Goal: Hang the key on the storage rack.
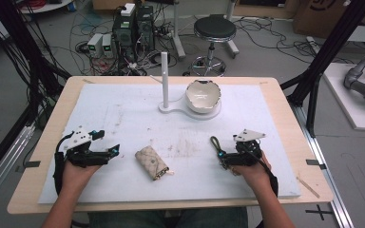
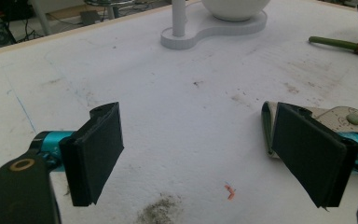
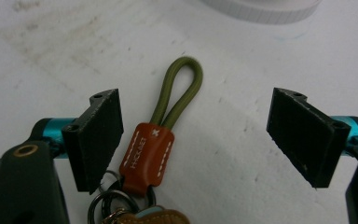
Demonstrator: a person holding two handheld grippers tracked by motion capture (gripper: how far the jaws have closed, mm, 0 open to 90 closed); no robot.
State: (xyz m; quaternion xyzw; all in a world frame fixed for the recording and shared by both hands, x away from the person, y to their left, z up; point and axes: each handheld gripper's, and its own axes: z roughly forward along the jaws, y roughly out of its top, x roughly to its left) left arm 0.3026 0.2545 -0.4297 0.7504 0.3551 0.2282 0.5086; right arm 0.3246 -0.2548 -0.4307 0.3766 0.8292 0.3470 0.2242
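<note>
Between my right tool [image 3: 193,140] jaws, spread apart: key strap [image 3: 161,128] flat on counter [image 1: 123,114], long axis pointing ahead, nearer left jaw. Left tool [image 2: 214,154] also apart, pouch [image 1: 151,162] just beside.

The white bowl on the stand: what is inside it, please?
In the high view the white bowl sits on the white stand beside its post. The visible inner wall looks bare, with dark marks along the rim. Its near wall hides part of the bottom.
</note>
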